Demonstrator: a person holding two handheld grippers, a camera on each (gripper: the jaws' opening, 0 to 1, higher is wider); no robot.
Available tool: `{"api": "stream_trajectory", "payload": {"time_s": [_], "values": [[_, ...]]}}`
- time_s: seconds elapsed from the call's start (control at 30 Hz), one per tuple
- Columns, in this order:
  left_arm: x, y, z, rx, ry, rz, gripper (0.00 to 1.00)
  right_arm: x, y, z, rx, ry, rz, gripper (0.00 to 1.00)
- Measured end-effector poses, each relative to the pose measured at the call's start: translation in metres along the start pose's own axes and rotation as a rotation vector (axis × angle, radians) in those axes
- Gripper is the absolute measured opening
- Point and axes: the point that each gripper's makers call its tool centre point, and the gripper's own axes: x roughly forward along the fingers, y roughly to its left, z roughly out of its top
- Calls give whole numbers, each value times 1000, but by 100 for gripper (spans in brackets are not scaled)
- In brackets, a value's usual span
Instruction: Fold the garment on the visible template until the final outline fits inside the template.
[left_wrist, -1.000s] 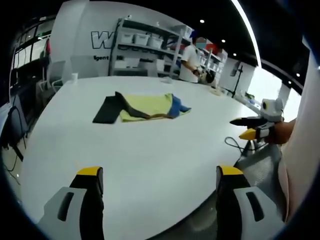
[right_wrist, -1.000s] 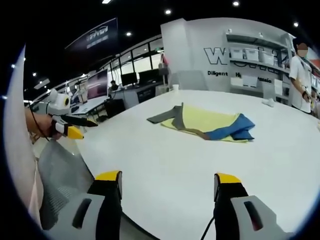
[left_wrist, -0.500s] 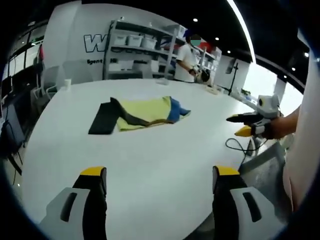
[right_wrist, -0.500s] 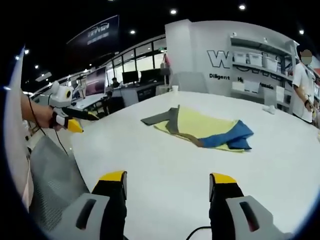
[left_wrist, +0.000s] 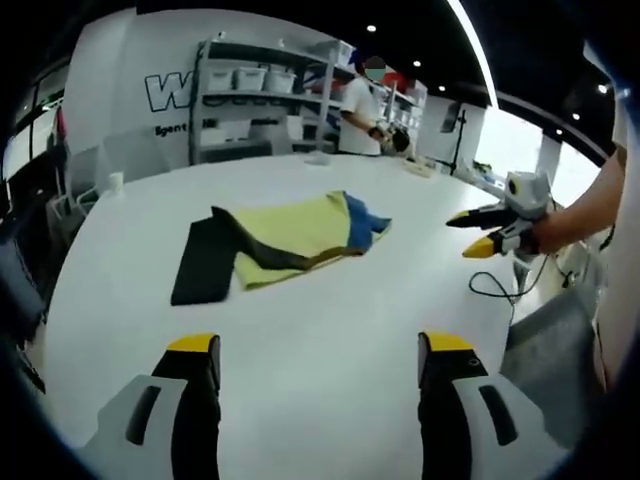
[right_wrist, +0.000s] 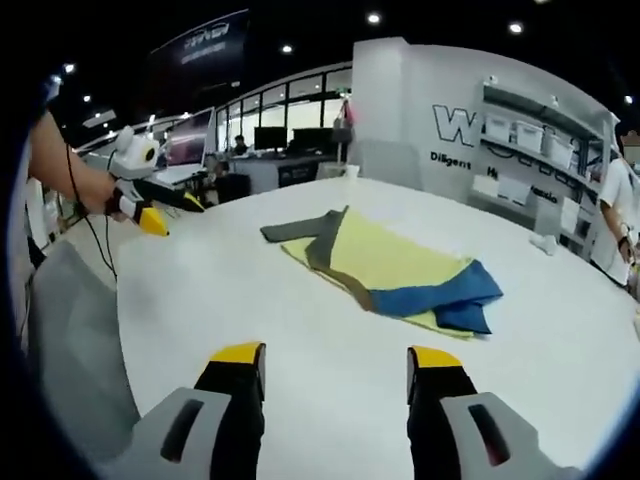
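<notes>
Both yellow-tipped grippers, left (left_wrist: 318, 345) and right (right_wrist: 335, 357), spread wide, gripping nothing, above white table (left_wrist: 330, 300); crumpled yellow, grey and blue garment (left_wrist: 295, 228) beside flat black rectangular template (left_wrist: 201, 262), which left gripper view shows plainly.

Each gripper, the left gripper (left_wrist: 318, 350) and the right gripper (right_wrist: 336, 362), has two black jaws with yellow tips on grey bodies. A thin black cable (left_wrist: 487, 288) hangs under the right gripper.

The crumpled cloth garment (left_wrist: 300, 228) is pale yellow with a blue end and a grey-brown band; the flat rectangular template (left_wrist: 201, 260) is black; the round table (left_wrist: 330, 320) is plain white.
</notes>
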Motion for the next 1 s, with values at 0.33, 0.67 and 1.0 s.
{"api": "stream_trajectory", "payload": {"time_s": [0.33,0.67,1.0], "values": [[48,28,12,60,25,-18,73,44,-46,0,-87,44,0,48],[90,55,27,148,44,-41,67,79,-78,4,-194,79,19,45],[125,73,36,277,77,-85,63,101,-93,5,-305,99,50,42]]}}
